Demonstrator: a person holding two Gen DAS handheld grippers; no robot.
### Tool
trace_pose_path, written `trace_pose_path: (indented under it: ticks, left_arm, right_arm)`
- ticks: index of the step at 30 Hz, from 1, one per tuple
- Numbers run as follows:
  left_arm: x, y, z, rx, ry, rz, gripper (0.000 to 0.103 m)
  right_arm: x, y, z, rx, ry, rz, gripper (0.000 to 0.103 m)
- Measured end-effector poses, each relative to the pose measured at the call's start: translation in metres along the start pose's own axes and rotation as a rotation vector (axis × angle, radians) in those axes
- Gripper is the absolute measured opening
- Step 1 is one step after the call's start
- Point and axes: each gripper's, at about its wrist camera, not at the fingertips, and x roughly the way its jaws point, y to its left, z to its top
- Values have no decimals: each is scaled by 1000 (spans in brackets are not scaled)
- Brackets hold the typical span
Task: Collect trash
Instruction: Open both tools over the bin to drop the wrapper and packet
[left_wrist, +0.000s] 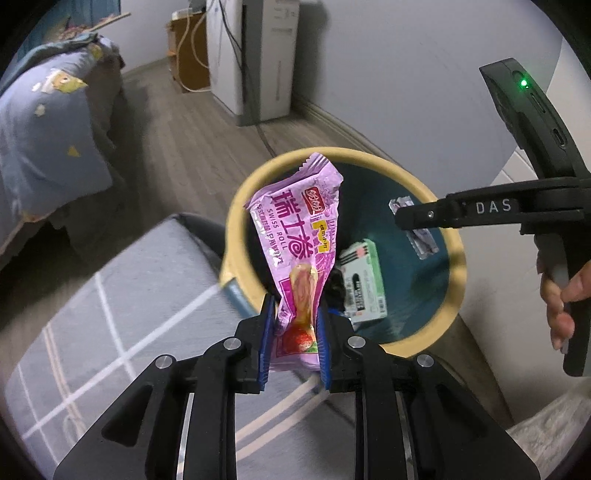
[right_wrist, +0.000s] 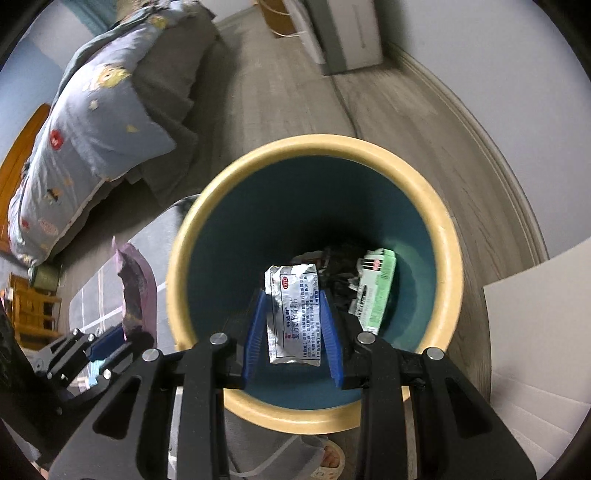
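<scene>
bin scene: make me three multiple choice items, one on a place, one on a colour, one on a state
1. Where is the green box?
A. inside the bin
B. on the bed
C. on the rug

2. What colour is the bin's rim?
A. red
B. pale yellow
C. black

3. What is the left tool doing?
A. hanging open and empty
B. lying on the floor
C. shut on a pink wrapper

Answers:
1. A, the box lies at the bottom of the bin, beside dark trash.
2. B, a pale yellow ring tops the teal inside.
3. C, the blue pads pinch the pink wrapper near its lower end, while the right tool is shut on a silver sachet above the bin's opening.
</scene>
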Motion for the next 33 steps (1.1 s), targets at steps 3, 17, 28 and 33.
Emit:
trace_pose_path:
  ticks: [3, 17, 28, 33]
  left_arm:
    - [7, -4, 1, 11, 6, -13, 24]
    - [11, -17, 1, 32, -4, -29, 59]
    - [-24, 0, -10, 4, -37, 74, 88]
    - [-70, 15, -20, -29, -59, 139, 92]
  right_arm:
    - [0, -7, 1, 19, -3, -5, 30]
    - [1, -22, 3, 79, -16, -23, 53]
    - [-18, -14, 0, 105, -58, -27, 96]
    - [-32, 6, -11, 75, -70, -46, 97]
